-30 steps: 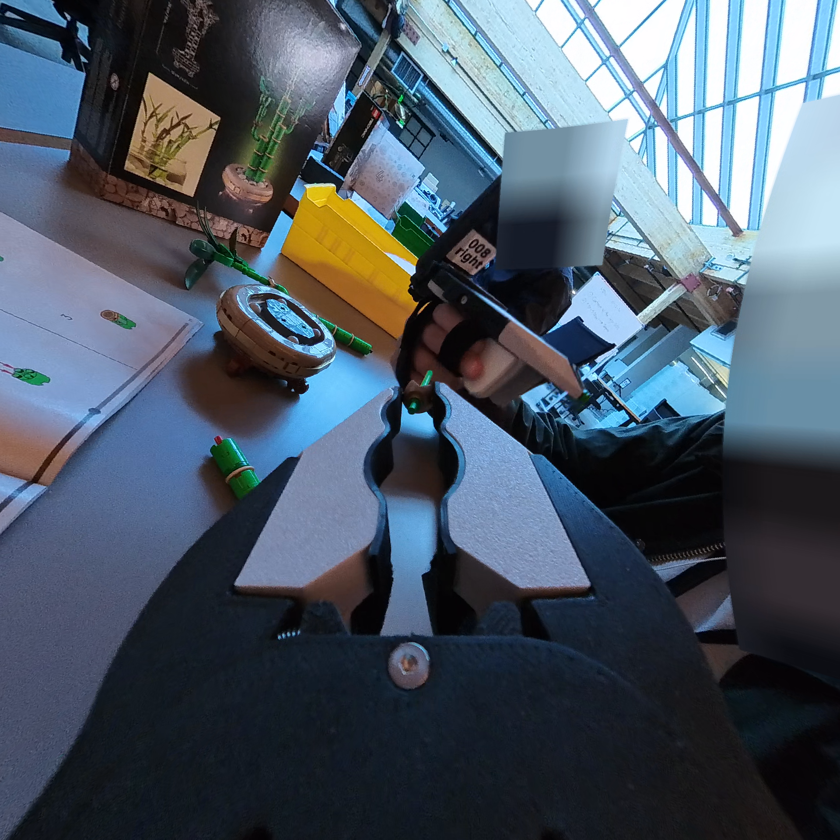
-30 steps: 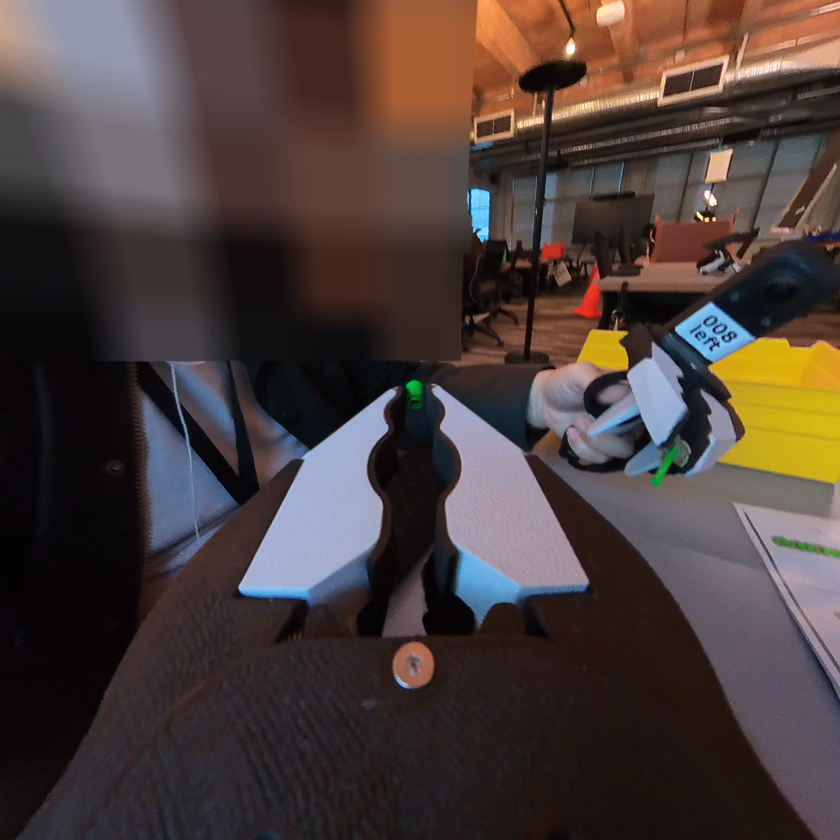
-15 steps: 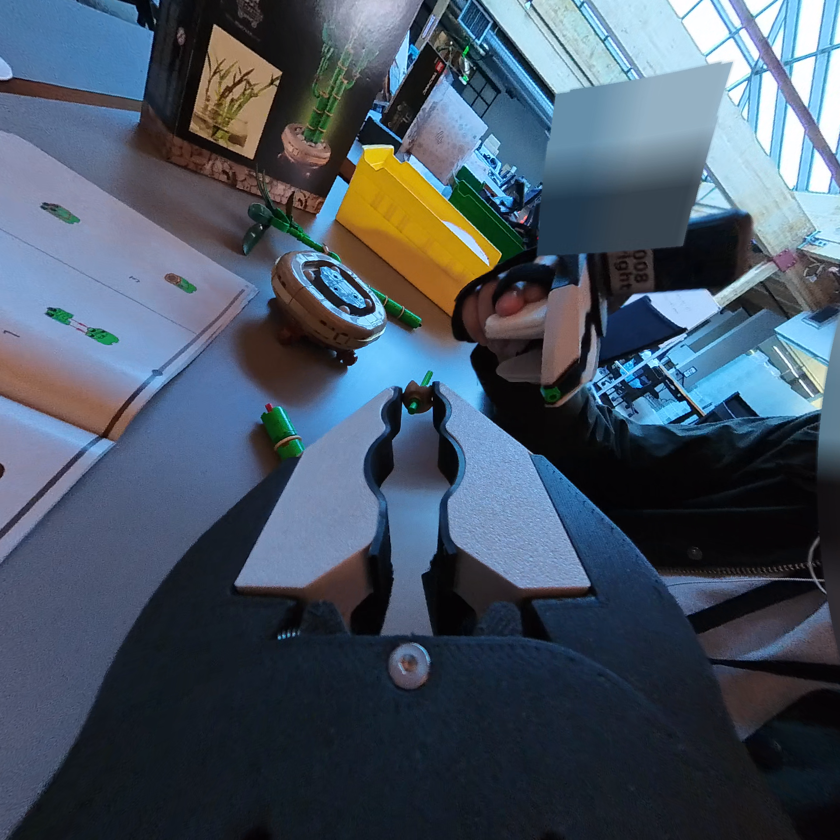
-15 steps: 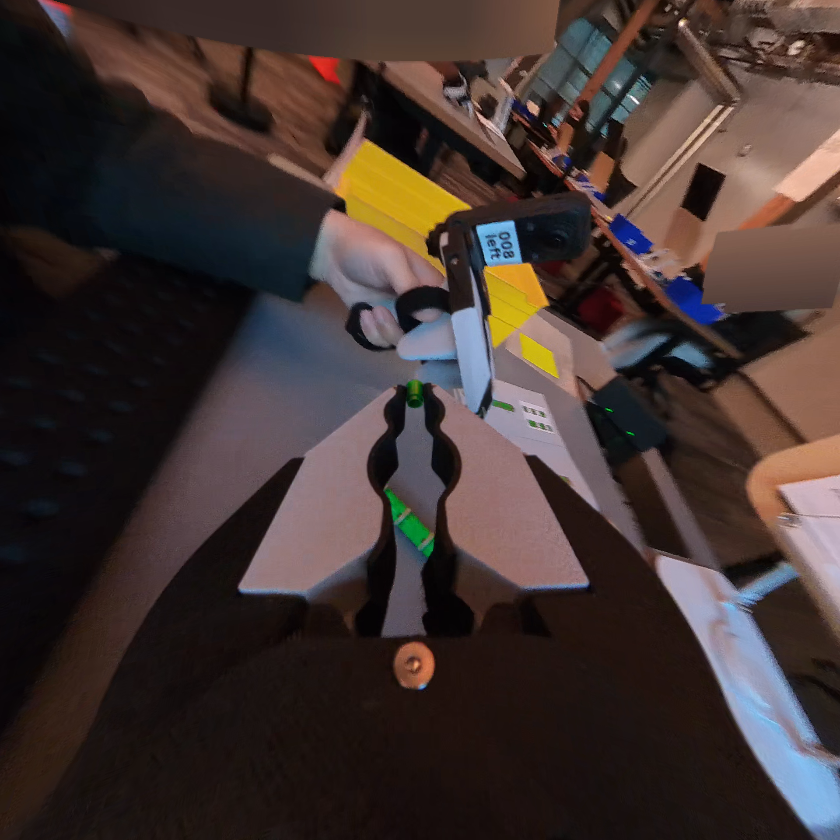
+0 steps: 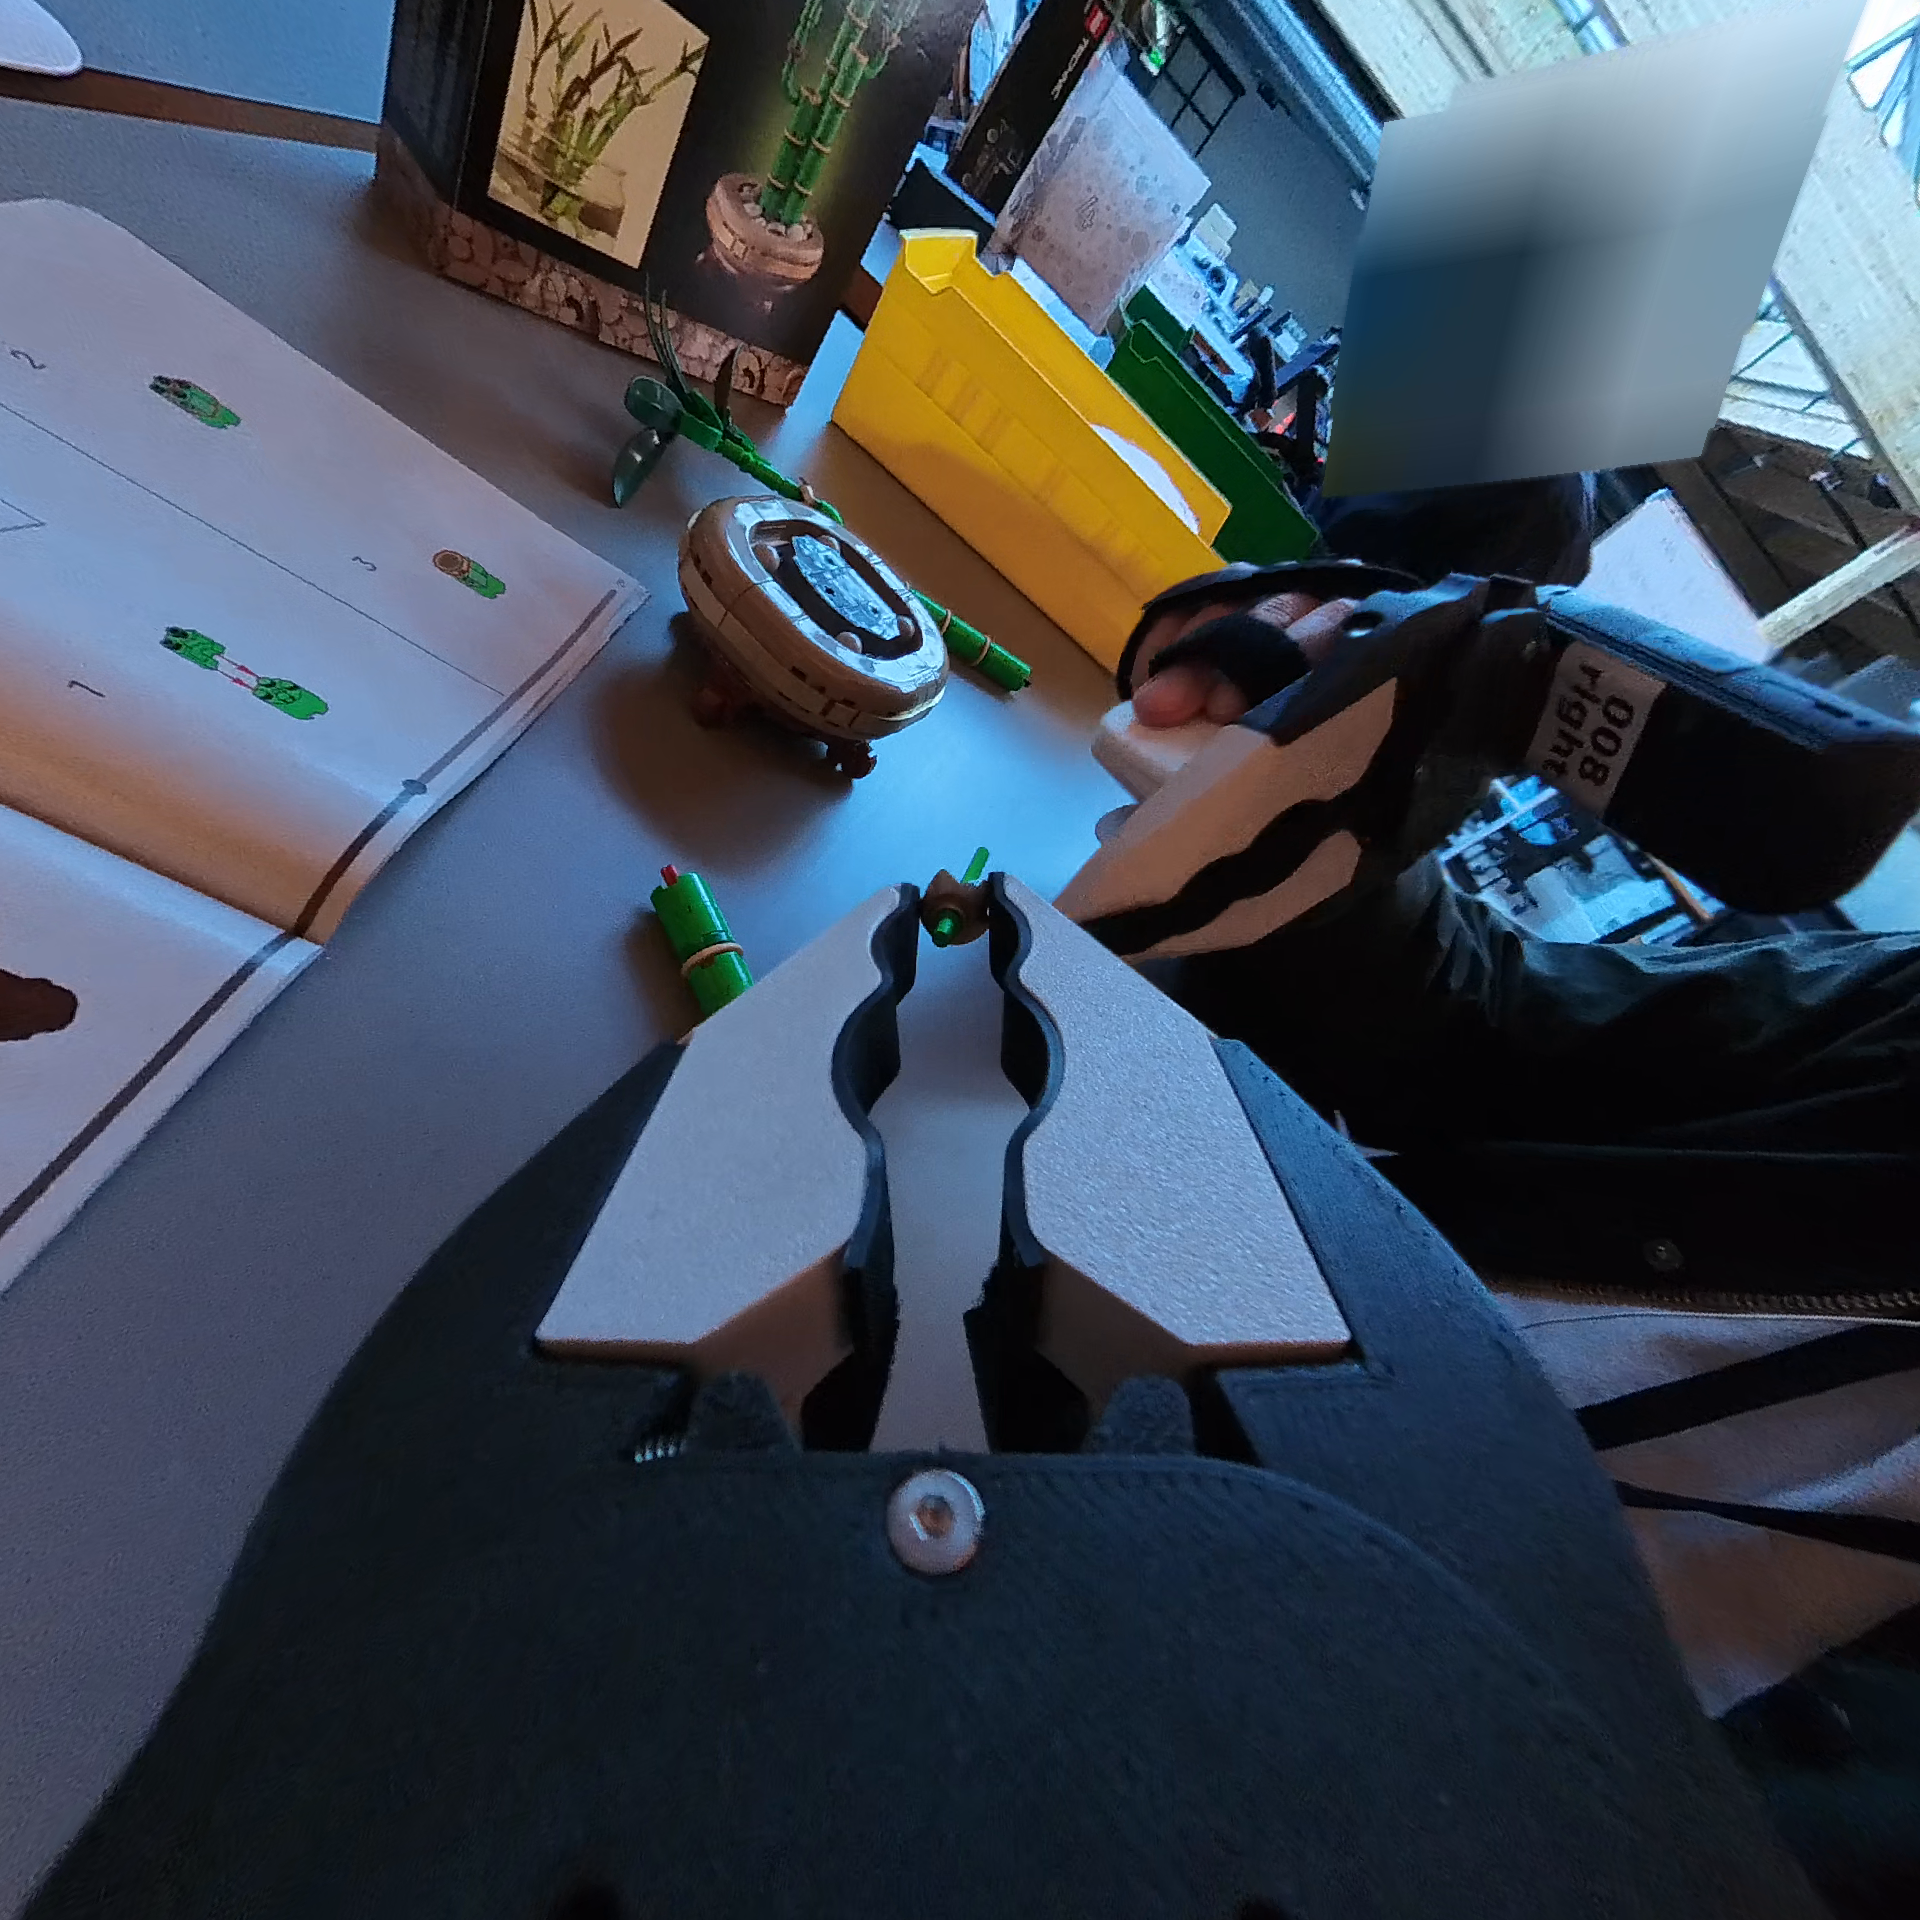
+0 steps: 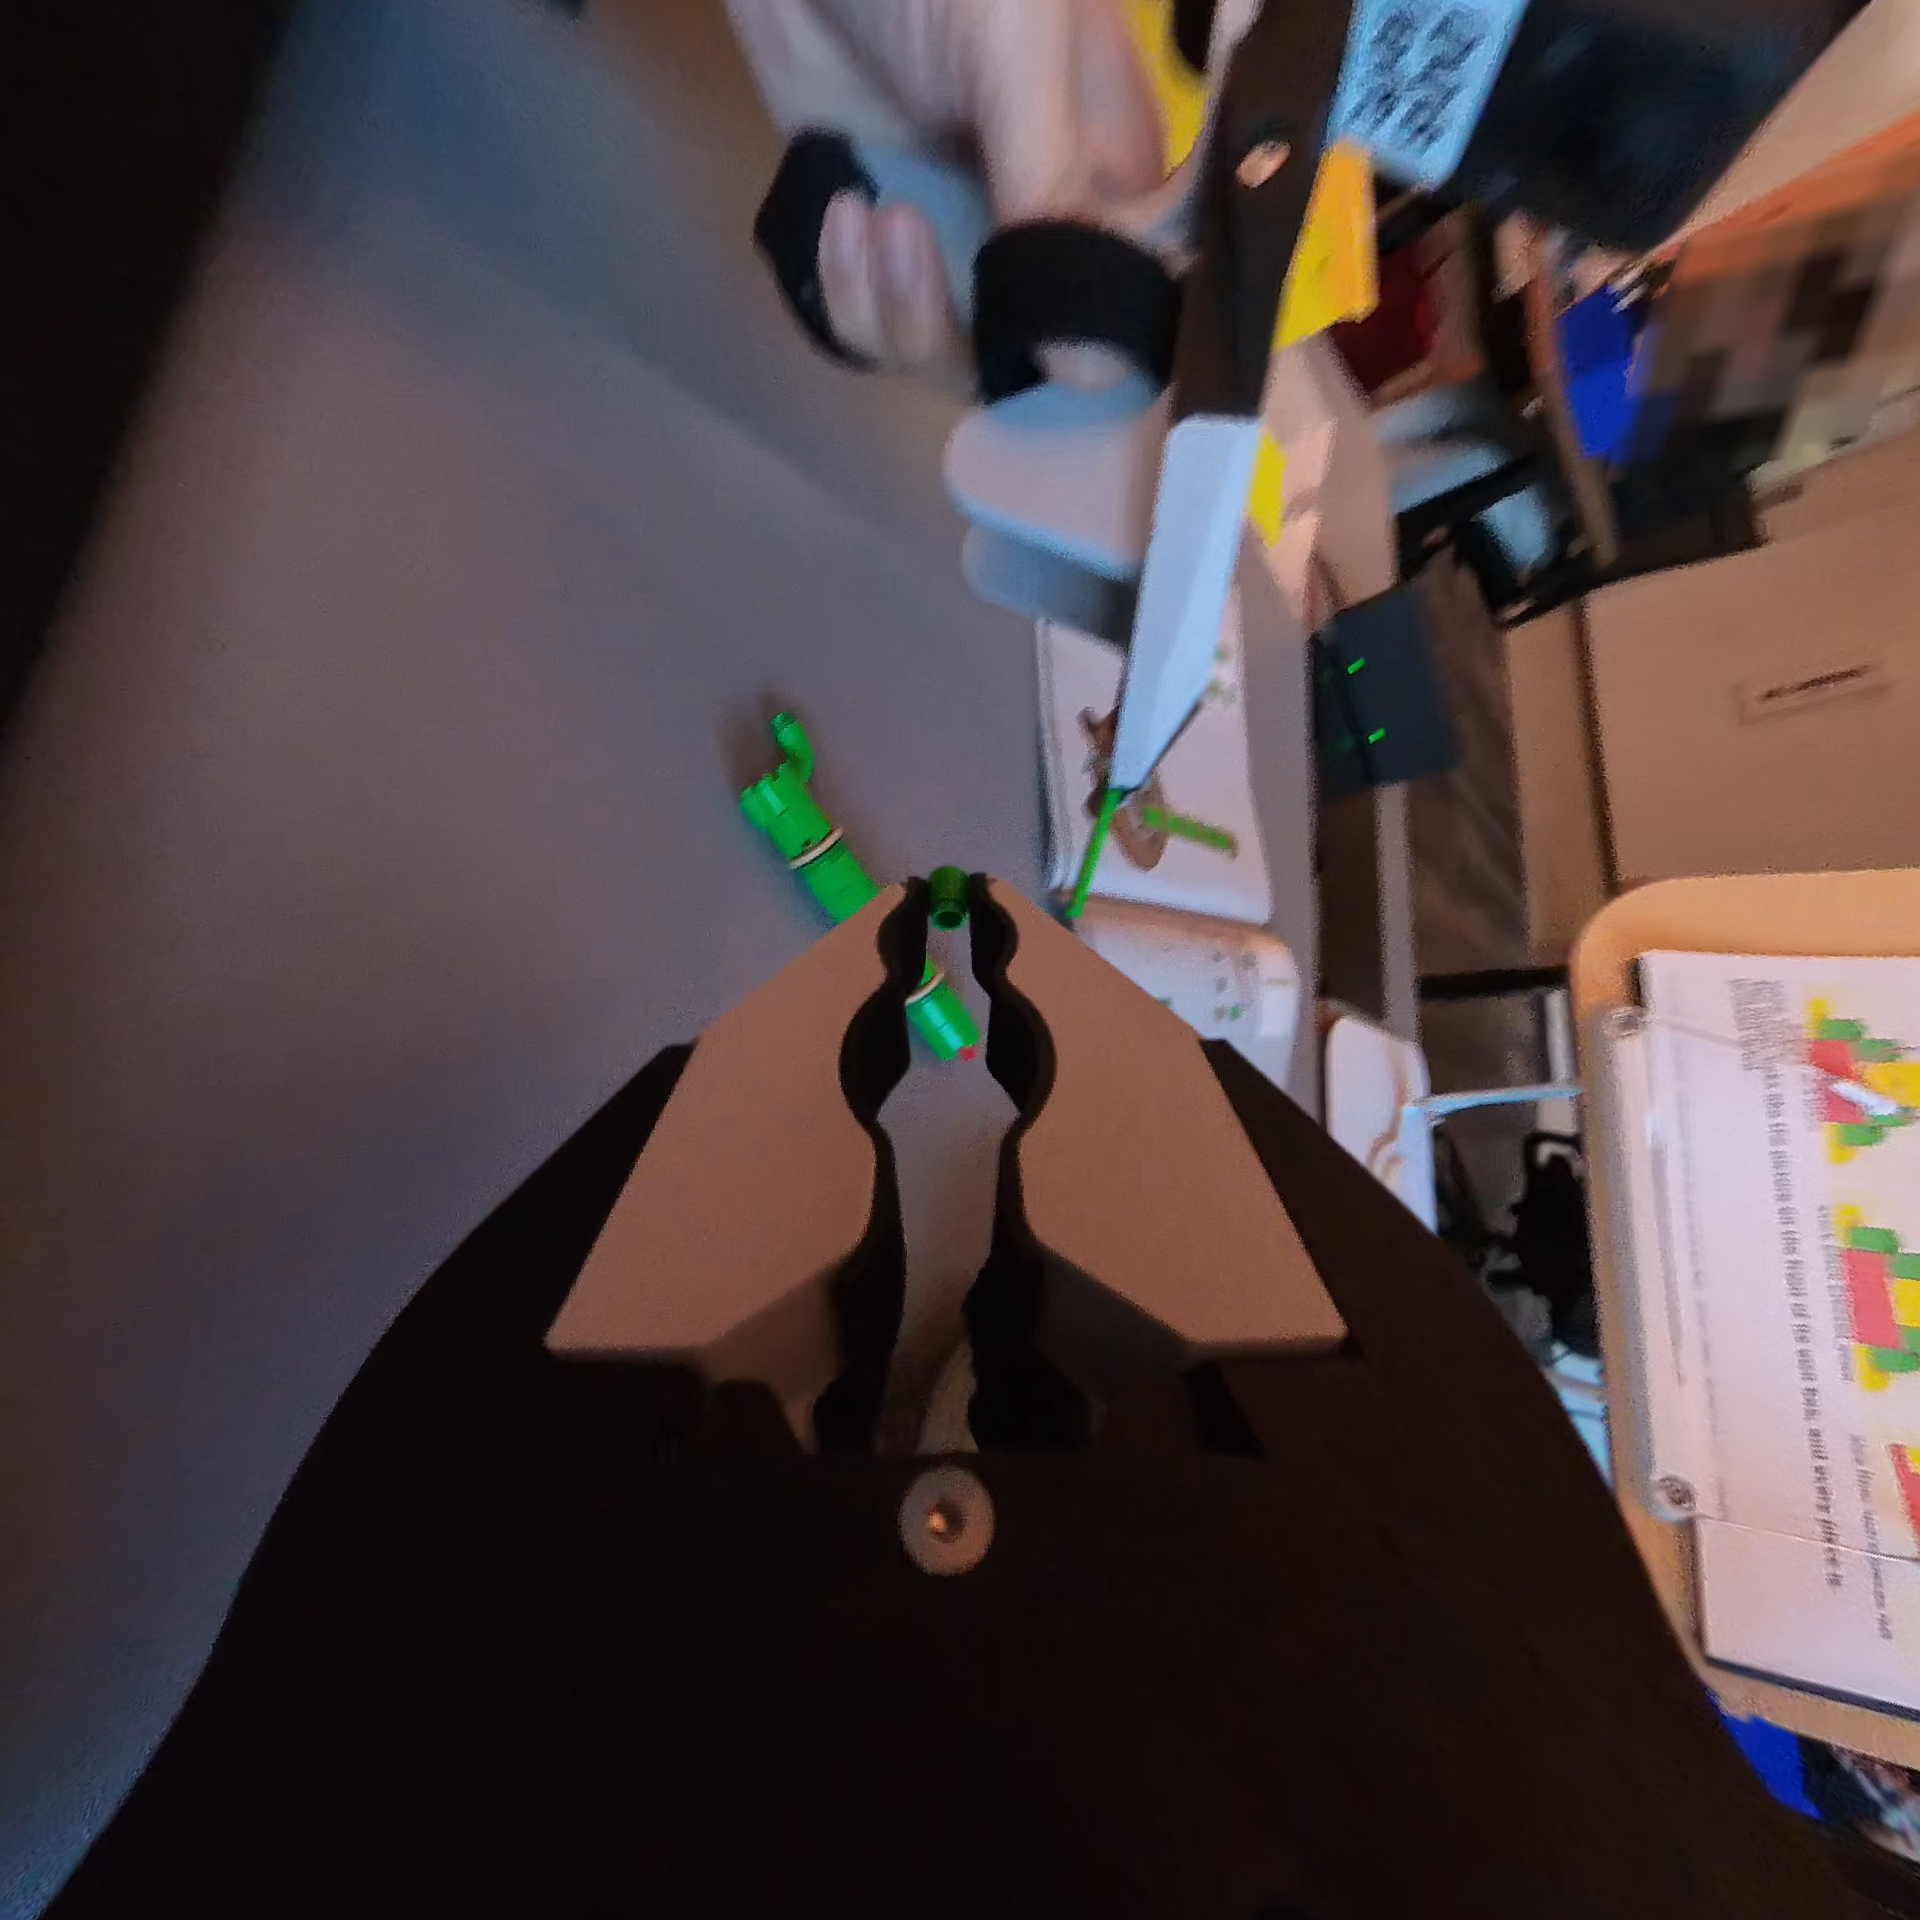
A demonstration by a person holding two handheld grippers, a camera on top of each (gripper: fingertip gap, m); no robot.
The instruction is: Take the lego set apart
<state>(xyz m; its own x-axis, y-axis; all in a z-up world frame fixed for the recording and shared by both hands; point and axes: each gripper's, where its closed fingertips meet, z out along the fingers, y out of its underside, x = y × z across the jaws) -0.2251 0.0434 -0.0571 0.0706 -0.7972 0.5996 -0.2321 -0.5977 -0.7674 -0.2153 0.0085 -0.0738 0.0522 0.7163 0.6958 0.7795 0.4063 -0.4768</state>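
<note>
Left gripper (image 5: 948, 914) fingers pinch a thin green rod with tan collar (image 5: 954, 914); right gripper (image 6: 945, 896) fingers pinch a small green stud (image 6: 945, 896). Lower both onto the grey surface (image 5: 436, 1060) beside the green bamboo segment (image 5: 702, 941), then release.

A thin green rod with a tan ring (image 5: 954, 914) is pinched at the very tips of the left gripper (image 5: 948, 906), and a small green stud piece (image 6: 947, 896) sits clamped at the tips of the right gripper (image 6: 945, 891). A short green bamboo segment (image 5: 701, 940) with a tan band lies flat on the table (image 5: 416, 1091) just at ten o'clock of the left tips. Farther at eleven o'clock the round tan-and-black pot base (image 5: 810, 623) stands tilted on its brown feet, with a long leafy bamboo stalk (image 5: 727, 447) lying behind it.
</note>
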